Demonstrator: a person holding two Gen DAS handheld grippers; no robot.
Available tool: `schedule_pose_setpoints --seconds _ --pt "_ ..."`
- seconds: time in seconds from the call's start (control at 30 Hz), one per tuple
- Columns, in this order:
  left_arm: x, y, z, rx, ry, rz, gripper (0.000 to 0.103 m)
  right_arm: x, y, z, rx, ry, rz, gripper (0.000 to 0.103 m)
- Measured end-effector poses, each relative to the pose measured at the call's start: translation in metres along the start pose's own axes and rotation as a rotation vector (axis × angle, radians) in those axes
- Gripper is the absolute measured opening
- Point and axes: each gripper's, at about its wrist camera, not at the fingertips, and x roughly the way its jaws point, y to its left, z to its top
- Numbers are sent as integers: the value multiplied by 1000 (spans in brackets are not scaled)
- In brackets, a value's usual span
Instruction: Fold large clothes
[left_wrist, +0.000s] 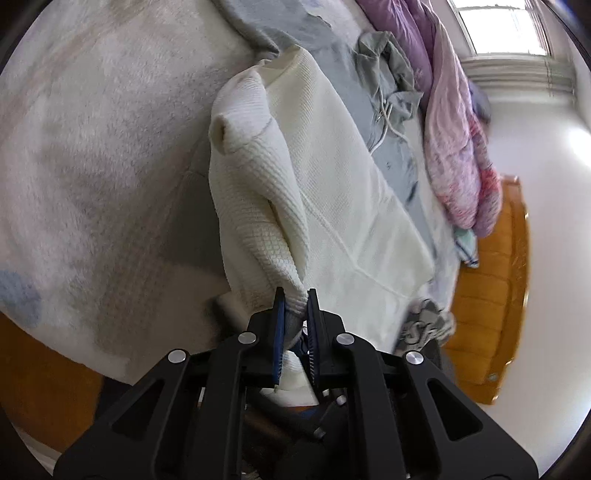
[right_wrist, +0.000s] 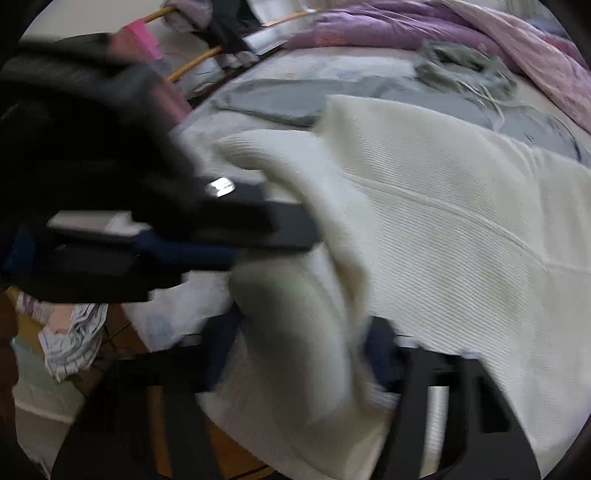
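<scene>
A cream waffle-knit garment (left_wrist: 343, 206) lies on the bed over a grey garment (left_wrist: 347, 74). My left gripper (left_wrist: 295, 295) is shut on the cream garment's sleeve cuff, and the sleeve rises from the jaws in a fold. In the right wrist view the cream garment (right_wrist: 461, 229) spreads to the right. My right gripper (right_wrist: 295, 325) stands wide with a thick fold of cream cloth between its blurred fingers (right_wrist: 382, 354). The left gripper (right_wrist: 207, 251) shows there too, at the left, clamped on the cloth.
A fuzzy white blanket (left_wrist: 92, 155) covers the bed. A grey-green hoodie with drawstrings (left_wrist: 388, 81) and a purple-pink quilt (left_wrist: 454, 155) lie at the far side. An orange wooden bed frame (left_wrist: 495, 295) edges the bed. Loose clothes (right_wrist: 70, 332) lie on the floor.
</scene>
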Motion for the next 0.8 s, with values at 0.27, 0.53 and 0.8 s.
schedule_pose_setpoints --seconds 0.27,0.53,0.8 --pt "-20 4 14 -66 -140 82 67 -15 -17 1 84 8 42 18" --pt "37 -36 38 73 -134 228 62 -48 -43 3 202 -28 121 16" --pt "50 -148 -7 359 -222 232 23 -129 -119 -5 457 -198 224 15"
